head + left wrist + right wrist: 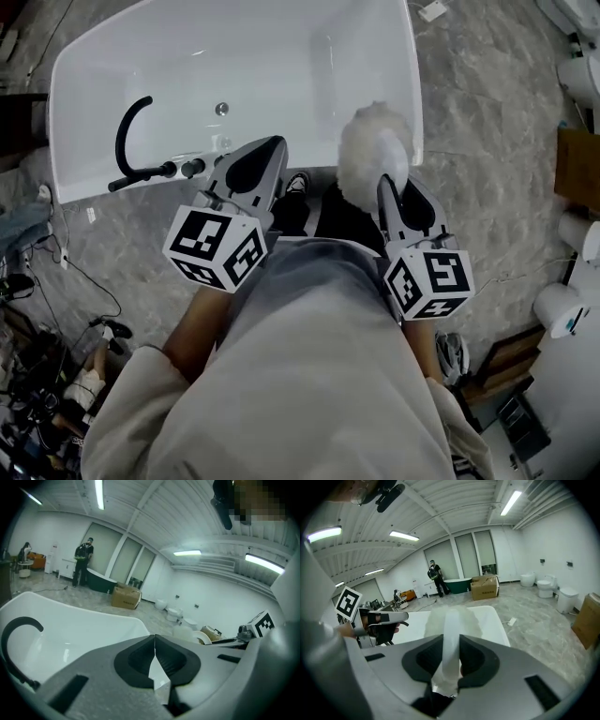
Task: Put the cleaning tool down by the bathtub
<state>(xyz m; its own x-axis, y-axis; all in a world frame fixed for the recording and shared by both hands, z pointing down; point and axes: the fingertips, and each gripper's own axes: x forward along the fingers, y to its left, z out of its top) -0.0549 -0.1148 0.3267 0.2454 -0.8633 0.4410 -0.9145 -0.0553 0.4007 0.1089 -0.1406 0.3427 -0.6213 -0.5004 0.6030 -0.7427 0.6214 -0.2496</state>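
Head view: cleaning tool (373,148) in right fingers (397,212) at bathtub rim (415,94); left fingers (251,169) together.

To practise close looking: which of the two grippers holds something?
The right gripper, shut on the handle of the fluffy white cleaning tool; the left gripper is shut and empty.

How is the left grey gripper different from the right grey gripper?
The left grey gripper has its jaws shut together with nothing between them; the right grey gripper is clamped on the white handle of the fluffy white cleaning tool. The left gripper sits nearer the black curved tap of the white bathtub; the right gripper is by the tub's other corner. Both carry a black-and-white marker cube.
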